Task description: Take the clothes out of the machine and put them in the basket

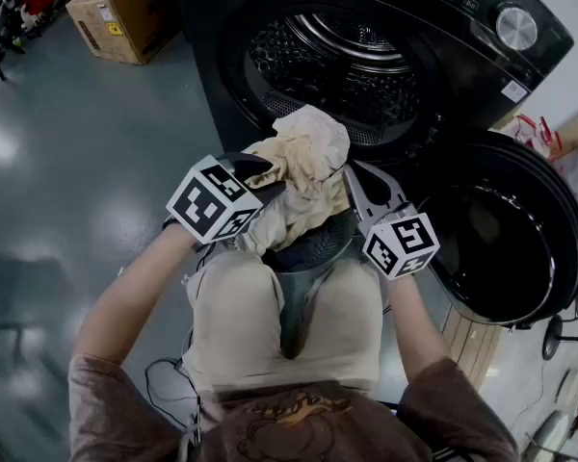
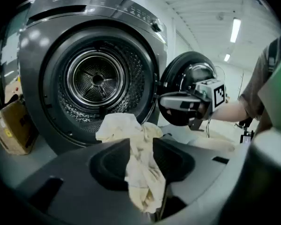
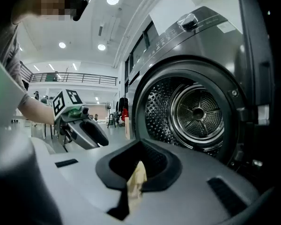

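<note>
hanging between the two tools, the cream cloth [image 1: 303, 162] sits in front of the open drum [image 1: 337, 56] of the machine, out of it but not yet clearly in a basket. the left hand-held gripper [image 2: 141, 146] has its jaws partway apart with a thick bunch of the cloth lying in the gap, loosely as far as i can judge. the right hand-held gripper [image 3: 138, 172] is nearly closed, pinching only a thin corner of the same cloth

the main risk, as i read it, is that thin pinch. if the left side gives no real hold, most of the weight hangs on one small fold, which could slide out and drop the cloth on the floor [image 1: 77, 162]. a loose tail could also drag over the lip of the drum or catch on the open door [image 1: 506, 234]

a dark mesh thing [image 1: 313, 246] shows just below the cloth, by the person's knees. it may be the basket, but i cannot tell, so a release here could miss
</note>
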Motion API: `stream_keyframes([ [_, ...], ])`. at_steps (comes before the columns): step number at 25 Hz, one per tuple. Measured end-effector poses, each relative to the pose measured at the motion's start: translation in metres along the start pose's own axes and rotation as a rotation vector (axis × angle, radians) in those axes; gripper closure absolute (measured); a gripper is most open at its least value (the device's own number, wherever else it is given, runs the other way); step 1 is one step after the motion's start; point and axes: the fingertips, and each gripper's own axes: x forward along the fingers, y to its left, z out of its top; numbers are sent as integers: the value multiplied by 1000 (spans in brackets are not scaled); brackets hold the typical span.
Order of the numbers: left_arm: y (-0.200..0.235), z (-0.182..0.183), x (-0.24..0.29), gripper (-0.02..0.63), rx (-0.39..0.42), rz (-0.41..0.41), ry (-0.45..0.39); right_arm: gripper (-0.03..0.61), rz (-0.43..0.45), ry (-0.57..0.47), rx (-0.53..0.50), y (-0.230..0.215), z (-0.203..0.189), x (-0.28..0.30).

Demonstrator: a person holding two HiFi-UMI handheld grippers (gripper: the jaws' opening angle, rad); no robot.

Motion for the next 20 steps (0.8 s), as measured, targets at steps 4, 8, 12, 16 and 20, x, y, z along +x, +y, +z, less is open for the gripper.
stream_keyframes([
  [4,6,10,5,433,-53,-6,-62,581,-7,3,8,0,-3,2],
  [8,13,17,13,428,-82,-29,-74,581,-21,25,30,-3,-5,2],
  [12,18,42,8,430,-79,-47,-80,581,-45,66,74,-9,8,3],
  [16,21,86,-23,430,-95,-70,-106,581,-49,110,121,1,57,1],
  [20,15,143,-73,416,-115,-107,-125,581,-48,149,142,9,134,-8],
])
